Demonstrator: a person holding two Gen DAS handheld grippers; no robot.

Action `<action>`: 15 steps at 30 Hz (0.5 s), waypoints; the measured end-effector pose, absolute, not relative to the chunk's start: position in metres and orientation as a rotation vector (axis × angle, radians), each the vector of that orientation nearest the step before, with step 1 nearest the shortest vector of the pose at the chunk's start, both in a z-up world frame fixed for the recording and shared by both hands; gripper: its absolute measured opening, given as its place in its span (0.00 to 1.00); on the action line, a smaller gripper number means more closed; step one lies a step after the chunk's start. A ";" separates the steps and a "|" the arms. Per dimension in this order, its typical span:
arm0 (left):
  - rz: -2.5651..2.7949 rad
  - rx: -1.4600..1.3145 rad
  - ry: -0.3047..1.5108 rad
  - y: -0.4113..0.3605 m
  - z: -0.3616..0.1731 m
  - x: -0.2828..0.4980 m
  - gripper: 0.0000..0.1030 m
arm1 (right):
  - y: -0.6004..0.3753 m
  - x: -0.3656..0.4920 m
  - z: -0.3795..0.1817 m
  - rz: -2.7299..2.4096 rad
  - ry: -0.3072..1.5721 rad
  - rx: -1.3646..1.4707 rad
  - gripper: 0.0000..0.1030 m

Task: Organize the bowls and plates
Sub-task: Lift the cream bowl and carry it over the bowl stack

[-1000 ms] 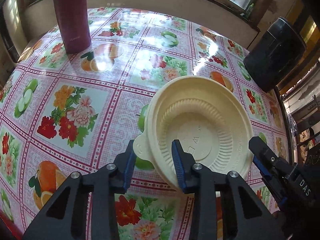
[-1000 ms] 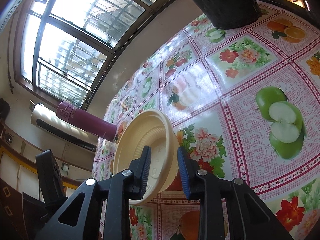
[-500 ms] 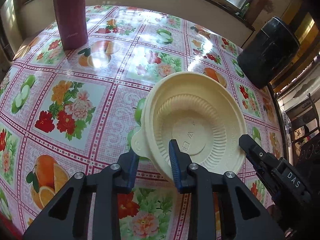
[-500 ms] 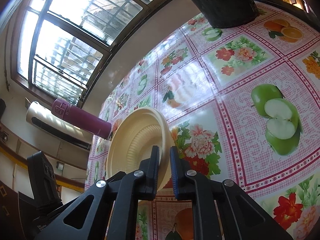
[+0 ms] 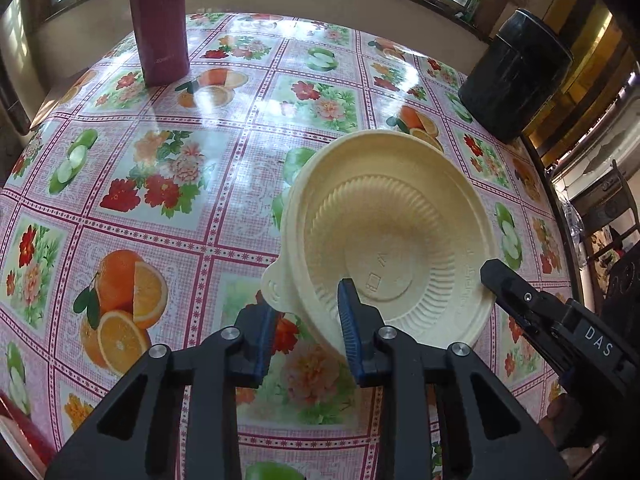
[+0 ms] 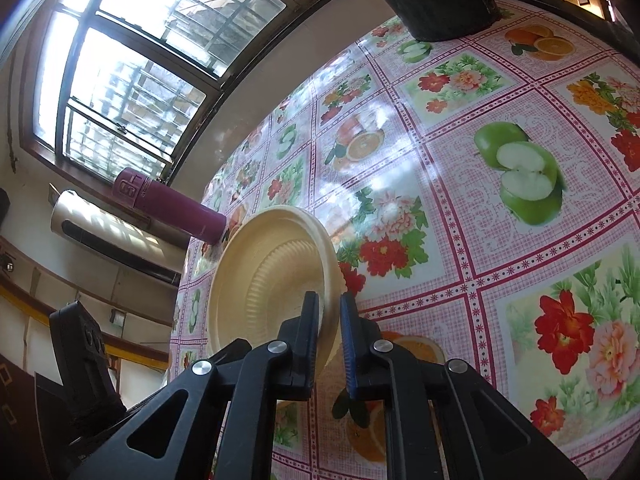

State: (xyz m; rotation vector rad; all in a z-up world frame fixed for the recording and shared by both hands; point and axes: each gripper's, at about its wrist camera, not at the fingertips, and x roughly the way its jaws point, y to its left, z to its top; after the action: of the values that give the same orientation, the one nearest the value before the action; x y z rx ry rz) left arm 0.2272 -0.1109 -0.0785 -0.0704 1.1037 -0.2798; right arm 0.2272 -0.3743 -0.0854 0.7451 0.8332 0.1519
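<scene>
A cream plastic bowl (image 5: 384, 216) with a ribbed inside and a small tab handle is held tilted above the flowered tablecloth (image 5: 160, 184). My left gripper (image 5: 306, 328) is shut on its near rim beside the tab, one finger inside the bowl and one outside. In the right wrist view the same bowl (image 6: 272, 280) stands on edge, and my right gripper (image 6: 330, 316) is shut on the opposite rim. The right gripper (image 5: 496, 276) also shows in the left wrist view, its tip on the bowl's right rim.
A tall maroon bottle (image 5: 158, 20) stands at the table's far left. A black round container (image 5: 516, 76) sits at the far right corner. A dark chair (image 5: 612, 208) stands beyond the right table edge. Something red (image 5: 16, 432) shows at the near left corner.
The right gripper's jaws have closed onto the bowl's rim. Both grippers and the bowl have drawn back from the bottle, toward the near side of the table.
</scene>
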 end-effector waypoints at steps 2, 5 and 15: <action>-0.276 -0.055 1.089 -0.106 -0.077 0.216 0.27 | -0.368 0.216 -0.082 0.163 0.827 0.726 0.10; -0.264 -0.027 1.057 -0.098 -0.073 0.199 0.26 | -0.360 0.195 -0.081 0.184 0.819 0.707 0.10; -0.257 0.040 0.985 -0.080 -0.068 0.151 0.26 | -0.333 0.140 -0.087 0.210 0.801 0.688 0.11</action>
State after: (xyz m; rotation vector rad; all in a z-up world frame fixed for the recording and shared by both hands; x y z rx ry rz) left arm 0.1509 -0.0801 -0.0681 0.0397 0.9853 -0.2565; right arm 0.1398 -0.3332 -0.0874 0.6875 0.8009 0.2104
